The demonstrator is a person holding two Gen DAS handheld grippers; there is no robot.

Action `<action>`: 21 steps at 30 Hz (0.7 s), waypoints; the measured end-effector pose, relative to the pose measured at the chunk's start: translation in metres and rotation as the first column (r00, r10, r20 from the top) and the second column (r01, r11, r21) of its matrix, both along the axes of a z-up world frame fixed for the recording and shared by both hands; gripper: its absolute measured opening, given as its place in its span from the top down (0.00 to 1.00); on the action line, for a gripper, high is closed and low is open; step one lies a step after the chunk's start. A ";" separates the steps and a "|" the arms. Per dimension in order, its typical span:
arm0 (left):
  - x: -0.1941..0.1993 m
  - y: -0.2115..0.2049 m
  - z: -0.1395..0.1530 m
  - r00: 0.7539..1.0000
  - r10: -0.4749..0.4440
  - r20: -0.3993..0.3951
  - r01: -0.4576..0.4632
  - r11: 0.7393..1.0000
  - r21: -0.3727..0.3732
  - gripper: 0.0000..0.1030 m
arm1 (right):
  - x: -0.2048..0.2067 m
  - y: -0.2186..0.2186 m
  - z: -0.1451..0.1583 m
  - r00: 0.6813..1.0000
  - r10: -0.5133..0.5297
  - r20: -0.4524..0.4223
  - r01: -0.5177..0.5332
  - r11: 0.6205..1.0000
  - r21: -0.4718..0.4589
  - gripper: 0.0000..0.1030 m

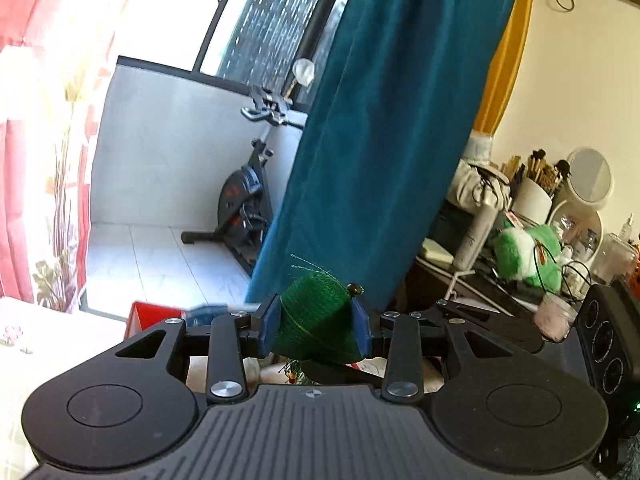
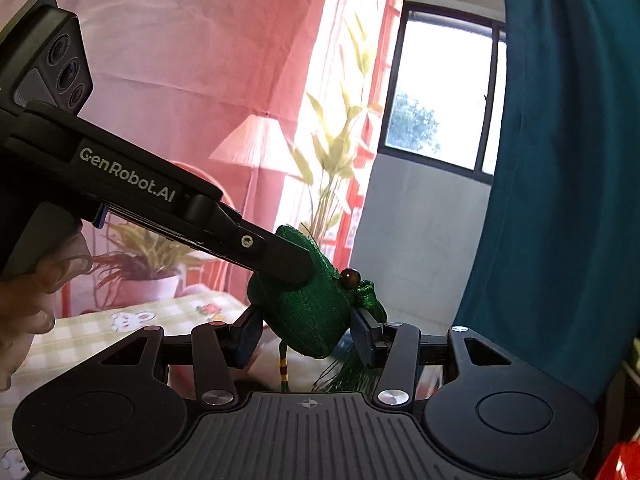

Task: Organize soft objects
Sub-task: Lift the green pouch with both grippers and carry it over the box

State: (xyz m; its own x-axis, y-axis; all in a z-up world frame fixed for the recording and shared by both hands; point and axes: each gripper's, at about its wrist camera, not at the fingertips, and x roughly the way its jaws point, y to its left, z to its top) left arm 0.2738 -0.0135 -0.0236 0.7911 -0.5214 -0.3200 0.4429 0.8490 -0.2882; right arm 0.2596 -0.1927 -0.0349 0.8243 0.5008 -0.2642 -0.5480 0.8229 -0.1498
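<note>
Green woven sachet point(image 1: 316, 318), beaded, tasselled, held aloft.

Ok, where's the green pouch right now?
The green pouch is in the air, clamped in the left claw and sitting between the right claw's fingers, before the teal curtain.

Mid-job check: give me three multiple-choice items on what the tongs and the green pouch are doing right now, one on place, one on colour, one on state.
1. Where is the green pouch?
A. on the floor
B. held in the air between the tongs
C. on the cluttered desk

2. What colour are the pads of the left tongs?
A. blue
B. red
C. white

3. How do the right tongs stand?
A. wide open, away from the pouch
B. around the pouch's lower part, beside the tassel
C. out of view

Answers: 1 B, both wrist views show it lifted; 2 A, the left wrist view shows blue pads pressing its sides; 3 B, the right wrist view shows both fingers flanking the pouch.
</note>
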 end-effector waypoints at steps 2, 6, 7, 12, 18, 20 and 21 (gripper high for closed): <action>0.002 0.000 0.001 1.000 0.005 0.009 -0.005 1.000 0.000 0.61 | 0.008 0.001 0.004 1.000 -0.002 0.001 0.002 1.000 0.011 0.57; 0.014 -0.003 -0.009 1.000 0.009 -0.019 -0.009 1.000 0.017 0.60 | 0.017 0.003 -0.001 1.000 -0.003 -0.022 0.004 1.000 0.010 0.57; 0.017 -0.004 -0.013 1.000 0.009 -0.030 -0.008 1.000 0.022 0.60 | 0.021 0.004 -0.005 0.999 -0.005 -0.037 0.005 1.000 0.008 0.57; 0.033 -0.010 -0.043 0.994 0.006 -0.105 0.000 0.998 0.064 0.60 | 0.034 0.009 -0.035 0.991 -0.025 -0.130 0.026 1.000 0.009 0.57; 0.047 0.002 -0.080 0.980 0.017 -0.197 -0.002 0.997 0.075 0.60 | 0.050 0.018 -0.076 0.971 -0.041 -0.236 0.036 0.999 -0.023 0.57; 0.050 0.005 -0.089 0.975 0.029 -0.219 -0.011 0.996 0.083 0.60 | 0.052 0.022 -0.086 0.966 -0.042 -0.255 0.032 0.999 -0.041 0.57; 0.052 0.007 -0.093 0.974 0.035 -0.226 -0.016 0.996 0.086 0.60 | 0.055 0.024 -0.090 0.964 -0.042 -0.262 0.031 0.998 -0.048 0.57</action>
State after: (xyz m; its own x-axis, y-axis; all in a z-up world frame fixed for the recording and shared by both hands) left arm 0.3255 -0.0069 -0.1162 0.7054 -0.4660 -0.5341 0.3521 0.8844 -0.3065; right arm 0.3146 -0.1685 -0.1245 0.7403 0.4551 -0.4948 -0.5425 0.8391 -0.0399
